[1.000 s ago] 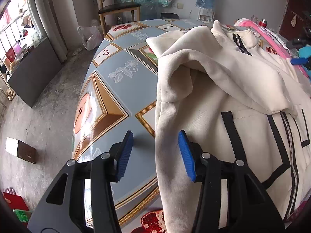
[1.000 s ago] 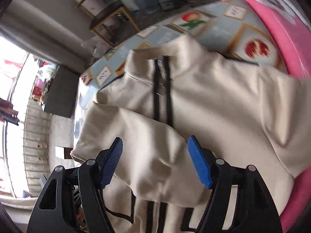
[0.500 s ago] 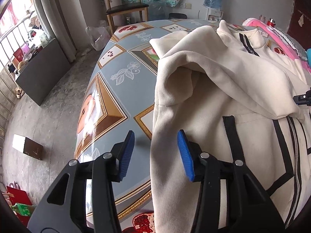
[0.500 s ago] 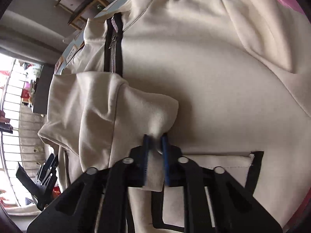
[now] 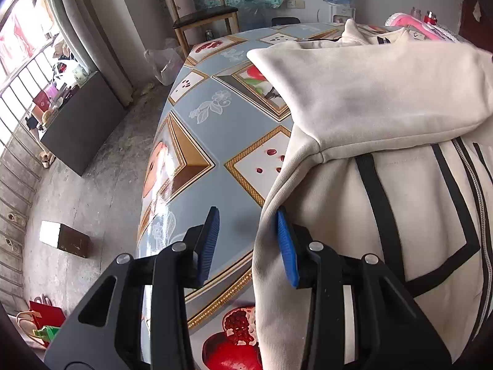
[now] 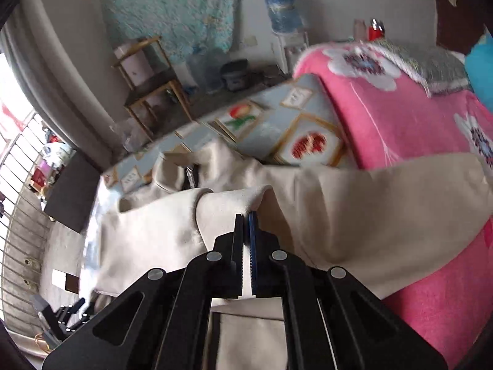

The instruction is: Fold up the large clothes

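Observation:
A cream zip jacket (image 5: 354,215) with black stripes lies on the table (image 5: 212,135), which has a blue patterned cloth. One sleeve (image 5: 369,98) stretches across its chest. My right gripper (image 6: 246,225) is shut on the end of that sleeve (image 6: 228,203) and holds it up off the jacket body (image 6: 354,209). My left gripper (image 5: 248,240) sits low at the jacket's left side edge, jaws closing. The hem edge lies against the right pad (image 5: 286,246), while the left pad stands clear over the cloth.
A pink flowered blanket (image 6: 400,117) covers the table's right side beside the jacket. The table edge (image 5: 148,191) drops to a concrete floor with a small box (image 5: 64,240). A wooden chair (image 5: 200,15) and a dark cabinet (image 5: 77,123) stand beyond.
My right gripper shut on the sleeve end and lifted it, drawing the sleeve out across the jacket. My left jaws narrowed and came closer to the jacket's side edge.

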`<state>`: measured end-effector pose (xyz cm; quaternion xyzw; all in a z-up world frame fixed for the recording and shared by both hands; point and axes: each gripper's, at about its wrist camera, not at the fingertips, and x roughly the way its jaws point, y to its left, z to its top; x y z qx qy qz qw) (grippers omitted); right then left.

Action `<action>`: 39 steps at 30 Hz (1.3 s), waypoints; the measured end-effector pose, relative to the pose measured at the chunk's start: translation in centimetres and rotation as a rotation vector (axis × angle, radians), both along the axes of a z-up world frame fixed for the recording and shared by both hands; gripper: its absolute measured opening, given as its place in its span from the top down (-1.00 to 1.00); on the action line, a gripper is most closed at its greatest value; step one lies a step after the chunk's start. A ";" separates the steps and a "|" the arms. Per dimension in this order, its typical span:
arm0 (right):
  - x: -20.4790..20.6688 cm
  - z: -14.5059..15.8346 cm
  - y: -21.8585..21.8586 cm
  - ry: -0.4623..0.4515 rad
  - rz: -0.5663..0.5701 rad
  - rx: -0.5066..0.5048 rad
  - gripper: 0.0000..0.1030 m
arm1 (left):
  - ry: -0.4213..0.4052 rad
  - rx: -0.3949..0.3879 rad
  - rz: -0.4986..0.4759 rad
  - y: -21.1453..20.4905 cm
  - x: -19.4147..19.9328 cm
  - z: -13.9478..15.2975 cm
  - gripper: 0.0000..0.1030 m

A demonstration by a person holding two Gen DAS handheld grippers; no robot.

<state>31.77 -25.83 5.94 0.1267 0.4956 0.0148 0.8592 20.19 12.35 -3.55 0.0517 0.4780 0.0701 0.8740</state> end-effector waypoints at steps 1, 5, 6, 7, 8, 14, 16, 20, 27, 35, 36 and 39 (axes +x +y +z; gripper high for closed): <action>0.5 -1.9 -0.7 0.039 -0.027 -0.007 0.93 | -0.002 0.006 -0.006 -0.1 0.0 0.0 0.30; 1.2 -4.7 -1.7 0.073 -0.049 -0.051 0.93 | 0.003 0.004 -0.022 -0.3 0.0 0.1 0.44; 1.2 -4.1 -1.4 0.058 -0.044 -0.068 0.93 | 0.003 0.004 -0.023 -0.3 -0.1 0.1 0.45; 1.2 -2.9 -0.5 0.034 -0.029 -0.109 0.82 | 0.001 0.001 -0.024 -0.2 -0.2 0.1 0.45; 1.0 -1.9 0.3 0.005 -0.021 -0.166 0.71 | 0.000 -0.003 -0.023 -0.2 -0.3 0.1 0.45; 2.4 4.6 8.9 -0.137 0.188 -0.105 0.09 | -0.001 -0.045 -0.013 0.2 -0.7 0.1 0.48; 4.4 4.3 14.9 -0.073 0.338 -0.027 -0.02 | -0.002 -0.085 -0.008 0.5 -0.7 0.1 0.58; 7.5 0.9 27.3 0.107 0.574 0.044 -0.04 | -0.027 -0.156 0.004 1.2 -1.1 0.5 0.63; 11.7 -6.4 41.0 0.296 0.655 -0.235 -0.04 | -0.066 -0.290 0.018 2.7 -1.0 1.1 0.63; 12.7 -8.9 42.6 0.316 0.626 -0.371 0.31 | -0.008 -0.314 -0.015 3.2 1.3 -0.3 0.62; 12.4 -8.8 42.7 0.307 0.647 -0.373 0.57 | -0.013 -0.312 -0.022 3.2 1.4 -0.4 0.62; 12.0 -8.0 42.7 0.286 0.652 -0.378 0.88 | -0.027 -0.299 -0.049 2.8 1.5 -0.4 0.64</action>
